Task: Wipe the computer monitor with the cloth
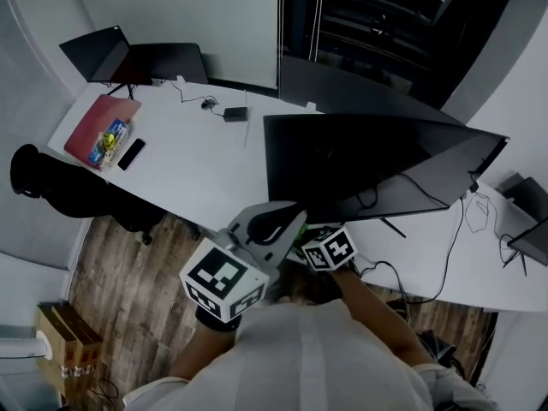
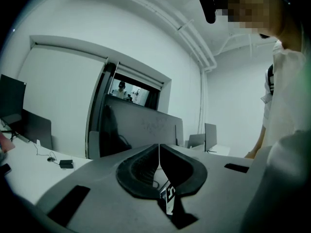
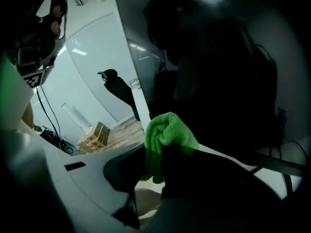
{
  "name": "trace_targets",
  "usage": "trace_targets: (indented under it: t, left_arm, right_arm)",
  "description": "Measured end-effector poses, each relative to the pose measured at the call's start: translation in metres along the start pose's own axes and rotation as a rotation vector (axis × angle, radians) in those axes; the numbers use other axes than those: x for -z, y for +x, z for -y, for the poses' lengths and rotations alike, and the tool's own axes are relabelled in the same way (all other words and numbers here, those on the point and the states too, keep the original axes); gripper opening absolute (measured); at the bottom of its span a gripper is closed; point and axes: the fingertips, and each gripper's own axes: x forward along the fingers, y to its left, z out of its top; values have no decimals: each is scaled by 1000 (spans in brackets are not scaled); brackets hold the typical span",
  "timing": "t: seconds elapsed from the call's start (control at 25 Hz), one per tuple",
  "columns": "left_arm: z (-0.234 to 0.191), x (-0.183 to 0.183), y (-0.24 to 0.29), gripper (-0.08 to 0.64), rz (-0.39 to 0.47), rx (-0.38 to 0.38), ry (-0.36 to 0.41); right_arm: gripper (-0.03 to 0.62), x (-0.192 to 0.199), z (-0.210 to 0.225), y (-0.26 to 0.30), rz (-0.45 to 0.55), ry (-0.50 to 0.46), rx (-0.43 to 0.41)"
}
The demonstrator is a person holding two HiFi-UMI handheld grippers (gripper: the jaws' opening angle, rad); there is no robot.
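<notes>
Gripping cloth (image 3: 167,132), right hand-held gripper (image 3: 159,161), tips lost in shadow by monitor (image 1: 368,165); left hand-held gripper (image 2: 159,152) clenched, empty.

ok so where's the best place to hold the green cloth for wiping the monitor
By its gathered lower end, coming from the side away from the screen, as the right gripper has it. The green cloth is bunched into a rounded wad. Clamped low, that soft fold sticks out past the jaws toward the monitor, so probably only fabric touches it.
</notes>
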Motion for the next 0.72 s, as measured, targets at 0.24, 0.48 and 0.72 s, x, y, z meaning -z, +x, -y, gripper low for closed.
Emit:
trace_targets:
  t: [0.24,0.48,0.72]
  left_arm:
    - [-10,-2,-19,23,7,-48,9]
    - [-25,4,-43,23,3,-109,7]
    - [-43,17,-66,23,-4,-175,-32]
  right_arm:
    - [69,-30,-55,1,81,-135,-141]
    - [69,-78,-99,-46,256,-281,-234]
    - [69,-109,-107,-125,416,-436,-158]
